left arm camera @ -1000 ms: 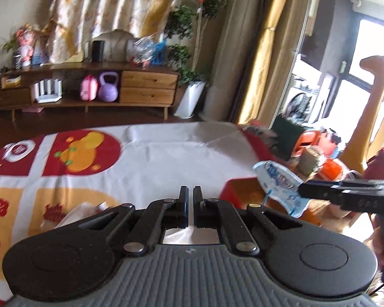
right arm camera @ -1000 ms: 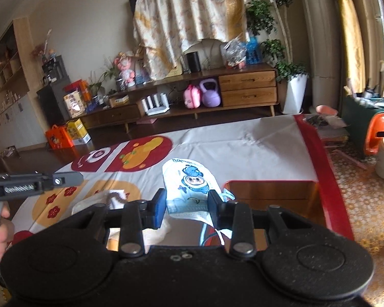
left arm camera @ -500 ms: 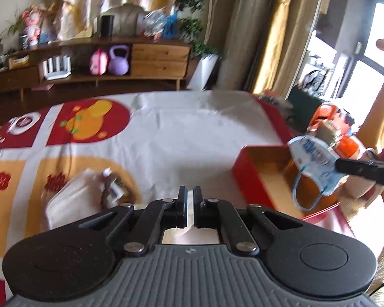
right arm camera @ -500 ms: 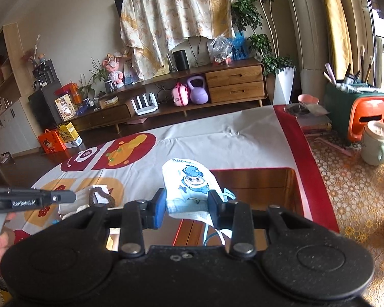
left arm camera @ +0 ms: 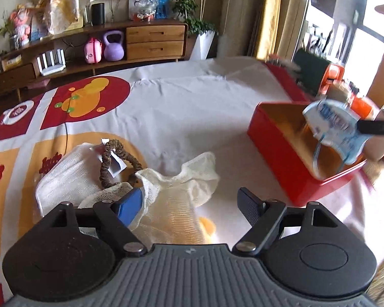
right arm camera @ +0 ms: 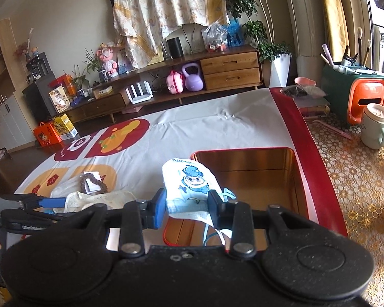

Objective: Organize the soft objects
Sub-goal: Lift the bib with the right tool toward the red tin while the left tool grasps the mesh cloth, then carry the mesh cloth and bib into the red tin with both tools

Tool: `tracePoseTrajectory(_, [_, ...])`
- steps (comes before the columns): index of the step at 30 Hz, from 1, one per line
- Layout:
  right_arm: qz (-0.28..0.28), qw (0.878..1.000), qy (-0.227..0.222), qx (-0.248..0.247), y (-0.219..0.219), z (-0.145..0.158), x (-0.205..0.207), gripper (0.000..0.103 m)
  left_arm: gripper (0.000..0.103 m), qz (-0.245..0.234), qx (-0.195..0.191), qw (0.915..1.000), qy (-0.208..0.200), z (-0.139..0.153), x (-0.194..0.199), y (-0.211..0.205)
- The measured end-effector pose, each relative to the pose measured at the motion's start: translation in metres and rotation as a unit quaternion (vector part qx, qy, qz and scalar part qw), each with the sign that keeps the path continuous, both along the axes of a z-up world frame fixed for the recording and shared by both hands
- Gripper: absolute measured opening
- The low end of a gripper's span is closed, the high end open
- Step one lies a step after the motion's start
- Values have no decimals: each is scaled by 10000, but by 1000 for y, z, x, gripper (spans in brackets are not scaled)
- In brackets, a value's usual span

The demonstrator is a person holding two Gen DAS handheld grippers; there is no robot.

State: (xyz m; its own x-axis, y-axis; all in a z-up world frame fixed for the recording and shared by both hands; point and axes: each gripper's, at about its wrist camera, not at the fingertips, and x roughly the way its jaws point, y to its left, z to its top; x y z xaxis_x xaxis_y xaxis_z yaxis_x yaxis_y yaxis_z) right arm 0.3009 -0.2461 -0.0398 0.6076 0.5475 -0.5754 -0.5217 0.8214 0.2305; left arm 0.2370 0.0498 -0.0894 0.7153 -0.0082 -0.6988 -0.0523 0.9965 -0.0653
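My left gripper hangs low over the table and its jaws are opening wide. A crumpled cream gauze cloth lies between them, not pinched. Left of it lie a folded white cloth and a brown scrunchie with a paper tag. My right gripper is shut on a child's face mask printed with a blue cartoon. The mask hangs over the near left corner of the open red tin box, its ear loops dangling. The left wrist view shows the mask above the box.
The table carries a white cloth with red and orange prints and a red border. Right of it stand a pale mug, a green and orange holder of brushes and stacked books. A wooden sideboard lines the far wall.
My left gripper has sunk toward the cloths and its jaws have gone from shut to wide apart. The right gripper has carried the mask down over the red box.
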Motion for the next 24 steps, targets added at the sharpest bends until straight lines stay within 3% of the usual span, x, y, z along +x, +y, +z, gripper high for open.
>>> tracePoseTrajectory(4, [-2, 10000, 40, -63, 0, -3, 0, 34, 81, 116, 424, 9990, 125, -18, 11, 2])
tracePoseTrajectory(10, [-41, 9998, 128, -132, -1, -9, 4, 34, 78, 323, 437, 9984, 176, -30, 18, 13])
tracePoseTrajectory(11, [-51, 9998, 134, -142, -1, -9, 5, 34, 74, 352, 422, 9983, 189, -31, 18, 14])
tracePoseTrajectory(13, [-66, 9998, 146, -139, -2, -10, 5, 34, 52, 374, 345, 9984, 229, -33, 18, 16])
tracePoseTrajectory(16, [-74, 9998, 150, -146, -2, -11, 6, 34, 31, 397, 232, 9986, 248, -33, 18, 19])
tracePoseTrajectory(17, [-75, 9998, 147, -138, -3, -11, 6, 34, 30, 398, 201, 9987, 229, -32, 17, 19])
tracePoseTrajectory(19, [-76, 9998, 148, -136, -2, -10, 6, 34, 17, 412, 213, 9988, 149, -29, 15, 18])
tracePoseTrajectory(24, [-96, 9998, 150, -133, -3, -10, 7, 34, 11, 482, 52, 9988, -33, -14, 10, 21])
